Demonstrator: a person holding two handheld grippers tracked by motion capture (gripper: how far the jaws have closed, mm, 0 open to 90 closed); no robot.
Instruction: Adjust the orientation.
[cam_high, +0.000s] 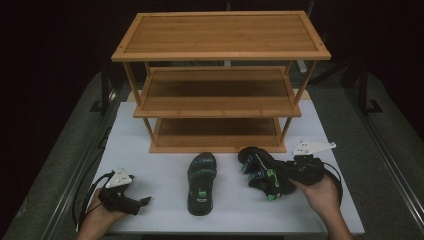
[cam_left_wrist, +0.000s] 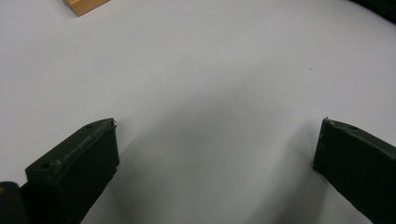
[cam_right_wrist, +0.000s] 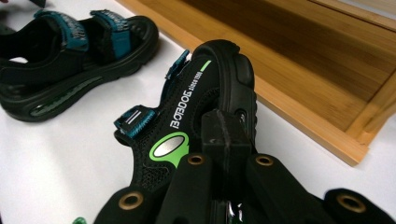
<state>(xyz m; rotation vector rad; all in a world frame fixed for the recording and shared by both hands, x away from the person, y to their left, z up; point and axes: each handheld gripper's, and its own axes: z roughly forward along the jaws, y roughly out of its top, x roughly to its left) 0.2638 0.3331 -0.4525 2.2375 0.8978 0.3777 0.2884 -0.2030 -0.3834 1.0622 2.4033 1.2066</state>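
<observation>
right sandal pinched at the heel, shelf waiting just behind

standing here, i'd say the step in hand is lifting the gripped sandal (cam_high: 262, 172) off the white mat and onto the bamboo shoe rack (cam_high: 220, 85). the right gripper (cam_right_wrist: 224, 140) is clamped tight on that sandal's heel end, its jaws drawn together over the back of the shoe. the left gripper (cam_high: 131, 202) rests low on the mat, in front of the rack's left corner and well apart from both shoes, its jaws spread wide with nothing between them.

to do it well, i'd keep the pinch firm, since a grip at one end lets the toe sag and swing. lift enough for the sole to clear the rack's front lip, then feed it in toe first, level, and only let go once the sole sits flat on the board.

the held sandal lies just in front of the rack's right front corner, tipped on its side so the green-marked strap faces up. its long axis runs slantwise, toe toward the rack and a little left, heel back toward the hand. the other sandal (cam_high: 201, 182) lies flat on its sole in front of the middle of the rack, near the held one but apart from it; its long axis runs nearly square to the front edge. which end is its toe i can't quite tell.
</observation>
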